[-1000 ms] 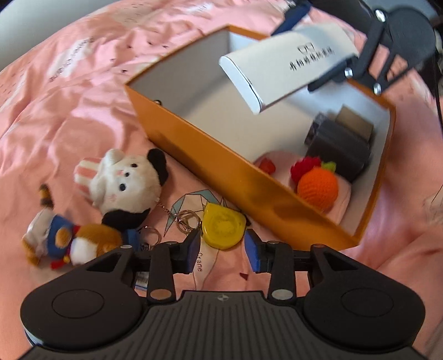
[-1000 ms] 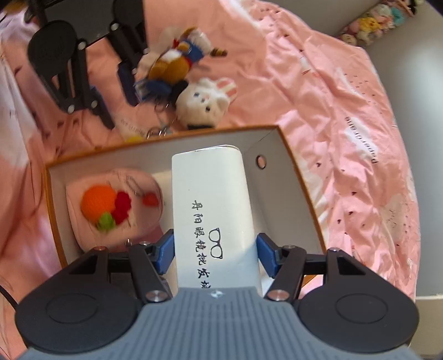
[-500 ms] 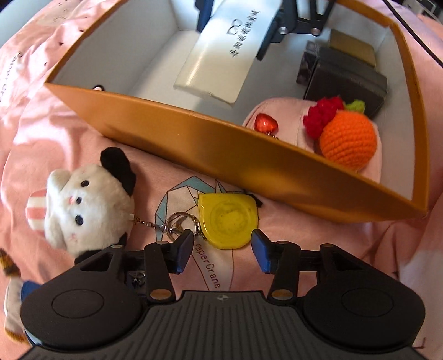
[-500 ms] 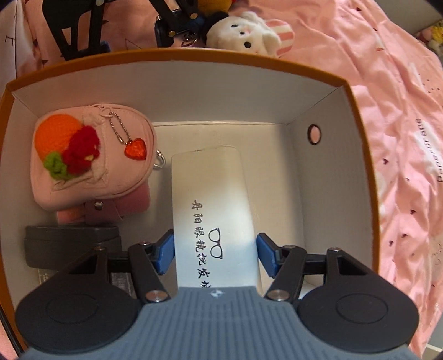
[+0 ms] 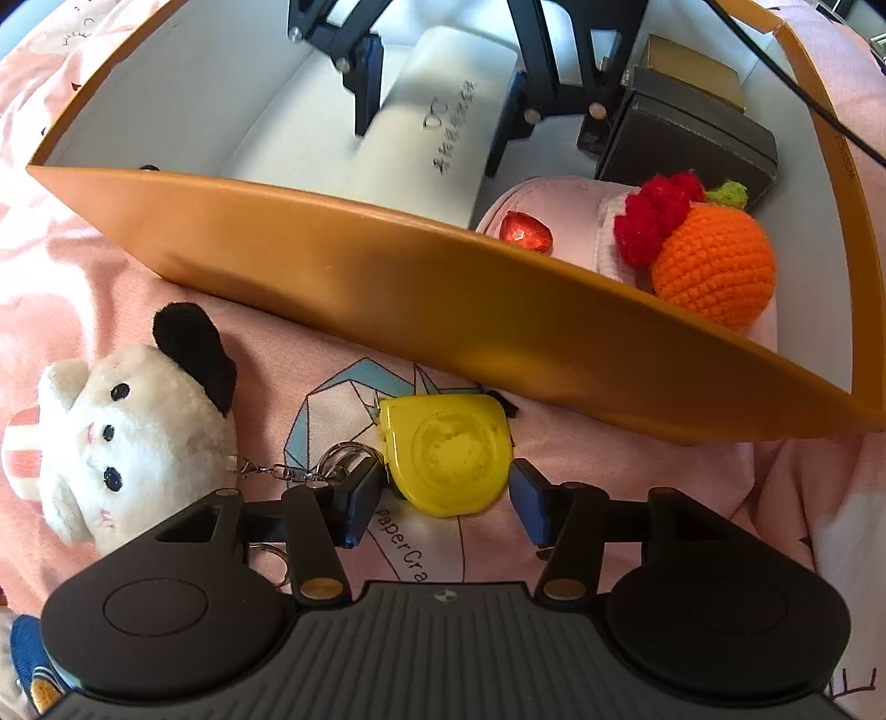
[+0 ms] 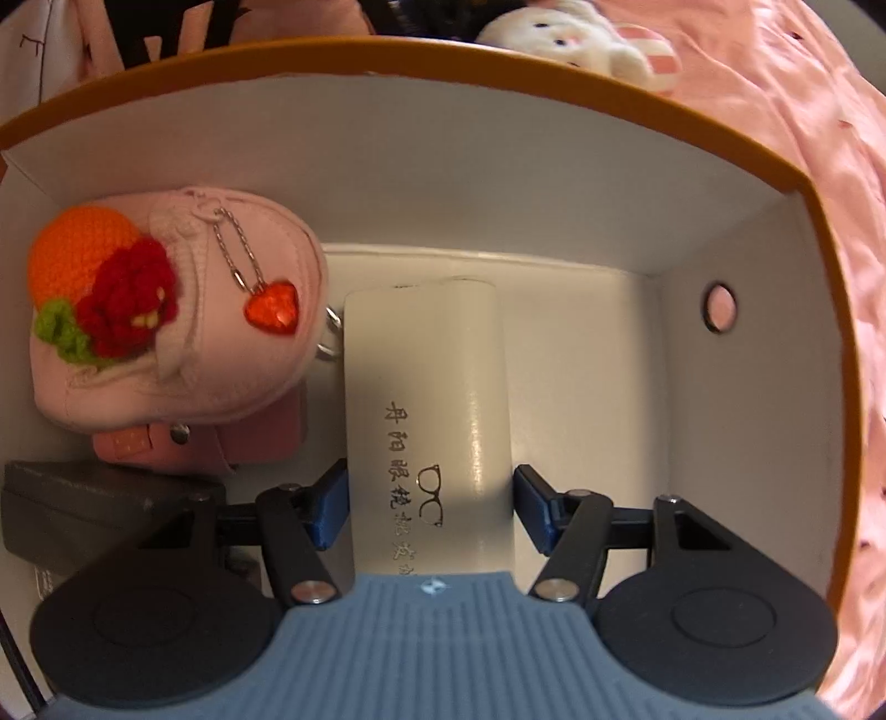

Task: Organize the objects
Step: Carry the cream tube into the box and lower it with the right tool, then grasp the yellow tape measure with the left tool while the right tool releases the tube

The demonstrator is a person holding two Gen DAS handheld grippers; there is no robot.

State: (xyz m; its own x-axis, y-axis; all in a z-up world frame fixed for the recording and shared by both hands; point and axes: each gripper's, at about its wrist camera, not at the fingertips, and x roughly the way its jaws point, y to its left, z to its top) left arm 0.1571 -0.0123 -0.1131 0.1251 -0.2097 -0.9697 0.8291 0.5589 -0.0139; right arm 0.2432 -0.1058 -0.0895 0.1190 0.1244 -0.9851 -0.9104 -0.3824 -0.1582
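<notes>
A yellow tape measure lies on the pink bedsheet just outside the orange box. My left gripper points down at it, jaws opening, one blue pad on each side and not pressing. Its key ring links by a chain to a white plush toy. Inside the box, my right gripper is shut on a white glasses case, which lies low on the box floor. The left wrist view shows that gripper straddling the case.
A pink pouch with an orange crochet fruit fills the box's corner beside the case. A dark box sits behind it. The white plush lies past the far box wall. A second plush peeks in at the lower left.
My right gripper has sunk into the box, bringing the glasses case down to the floor. My left gripper has dropped closer to the tape measure and its jaws have widened around it.
</notes>
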